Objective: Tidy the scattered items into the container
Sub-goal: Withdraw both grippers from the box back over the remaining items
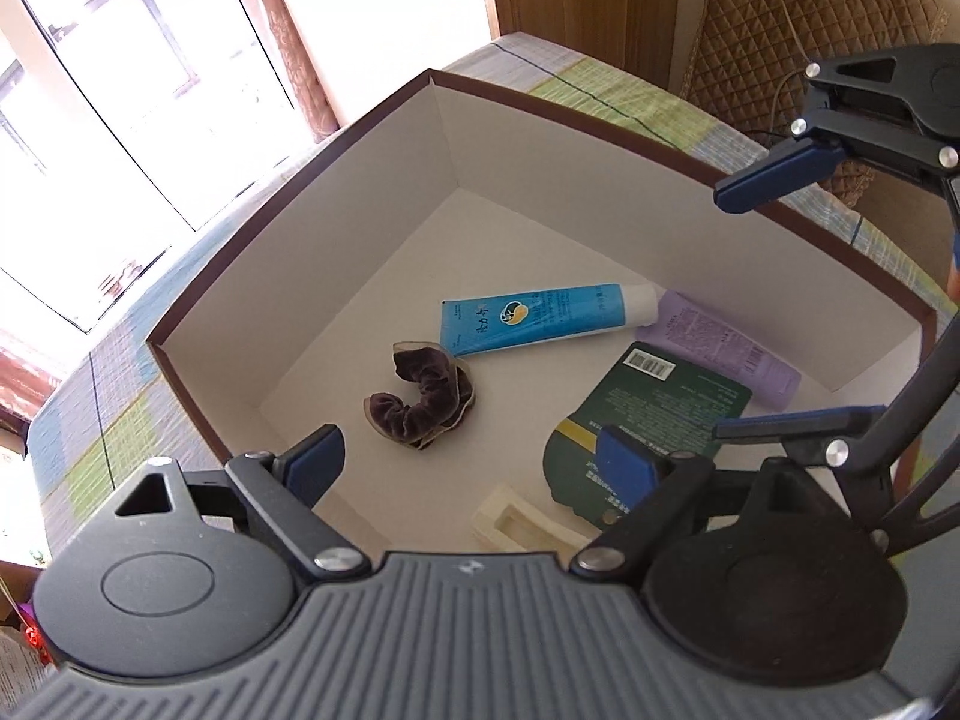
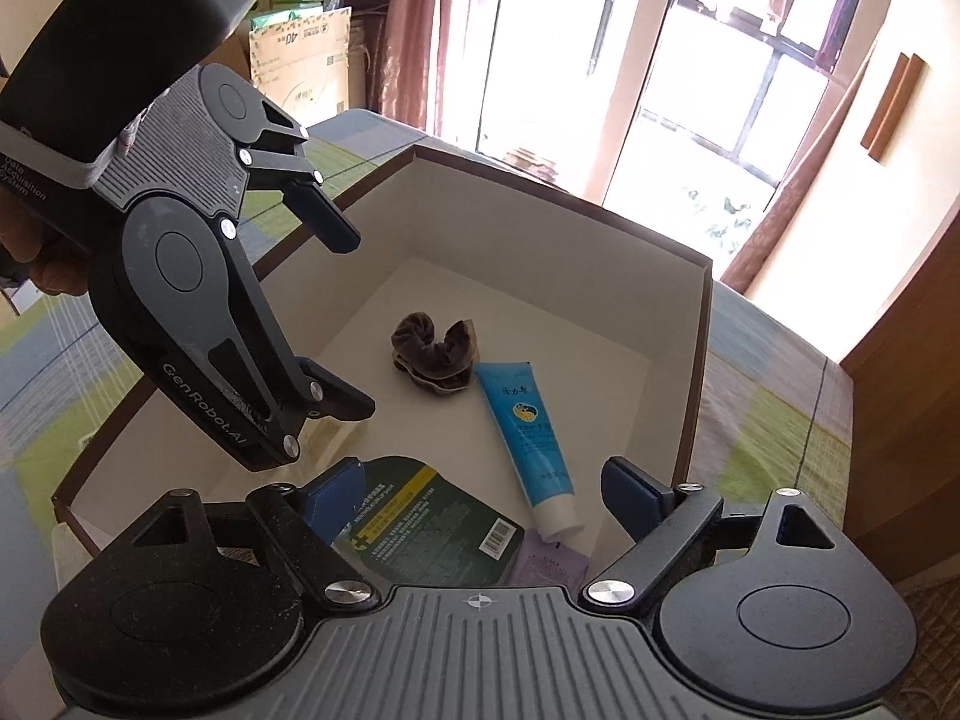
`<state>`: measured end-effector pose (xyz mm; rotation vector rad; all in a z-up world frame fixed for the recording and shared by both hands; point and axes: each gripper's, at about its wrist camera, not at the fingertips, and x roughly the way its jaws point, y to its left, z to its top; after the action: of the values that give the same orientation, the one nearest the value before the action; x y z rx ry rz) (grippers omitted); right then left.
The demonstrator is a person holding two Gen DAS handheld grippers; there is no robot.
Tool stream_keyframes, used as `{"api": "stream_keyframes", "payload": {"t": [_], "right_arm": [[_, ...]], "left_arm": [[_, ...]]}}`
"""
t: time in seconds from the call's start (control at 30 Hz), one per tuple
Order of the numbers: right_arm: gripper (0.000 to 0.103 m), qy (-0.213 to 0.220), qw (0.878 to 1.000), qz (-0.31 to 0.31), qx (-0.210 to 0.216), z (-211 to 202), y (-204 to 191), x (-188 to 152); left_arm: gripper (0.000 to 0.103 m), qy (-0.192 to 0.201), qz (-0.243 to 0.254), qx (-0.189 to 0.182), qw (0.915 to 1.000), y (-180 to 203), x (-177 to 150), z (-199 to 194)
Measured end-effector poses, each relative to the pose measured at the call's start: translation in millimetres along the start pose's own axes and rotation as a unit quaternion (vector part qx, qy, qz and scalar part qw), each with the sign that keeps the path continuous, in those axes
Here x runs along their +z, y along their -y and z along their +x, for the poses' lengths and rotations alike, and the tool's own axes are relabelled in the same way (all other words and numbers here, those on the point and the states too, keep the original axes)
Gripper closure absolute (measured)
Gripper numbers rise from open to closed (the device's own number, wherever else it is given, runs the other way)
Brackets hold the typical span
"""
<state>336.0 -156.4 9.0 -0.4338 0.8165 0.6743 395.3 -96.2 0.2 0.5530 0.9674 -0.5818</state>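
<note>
A large box [image 1: 600, 115] [image 2: 570, 199] with white walls and a brown rim stands on the bed. On its floor lie a brown velvet scrunchie [image 1: 420, 405] [image 2: 431, 353], a blue tube [image 1: 540, 317] [image 2: 528, 433], a dark green packet [image 1: 654, 405] [image 2: 432, 519], a lilac tube [image 1: 720, 354] [image 2: 552, 565] and a cream tray-like piece [image 1: 522, 525]. My left gripper [image 1: 468, 459] [image 2: 342, 309] hovers over the box, open, nothing between its fingers. My right gripper [image 2: 483, 489] [image 1: 780, 300] hangs over the opposite side, also open and holding nothing.
The box rests on a plaid sheet [image 1: 108, 408] [image 2: 774, 420] in blue, green and white. Bright windows with curtains [image 2: 690, 60] lie beyond the bed. Cardboard cartons [image 2: 300, 66] stand at the far left, a quilted cushion [image 1: 810, 30] and wooden panel behind.
</note>
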Motion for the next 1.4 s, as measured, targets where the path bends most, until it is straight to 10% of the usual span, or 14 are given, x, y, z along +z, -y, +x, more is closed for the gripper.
{"api": "stream_keyframes", "payload": {"t": [0.87,1.4], "right_arm": [[0.012,0.063,0.989,0.125,-0.047,-92,-28,-41],[0.012,0.065,0.989,0.128,0.038,-116,-88,-82]], "left_arm": [[0.012,0.075,-0.055,0.005,0.9957,20,-79,-117],[0.012,0.095,-0.113,0.017,0.9889,17,-171,-160]]}}
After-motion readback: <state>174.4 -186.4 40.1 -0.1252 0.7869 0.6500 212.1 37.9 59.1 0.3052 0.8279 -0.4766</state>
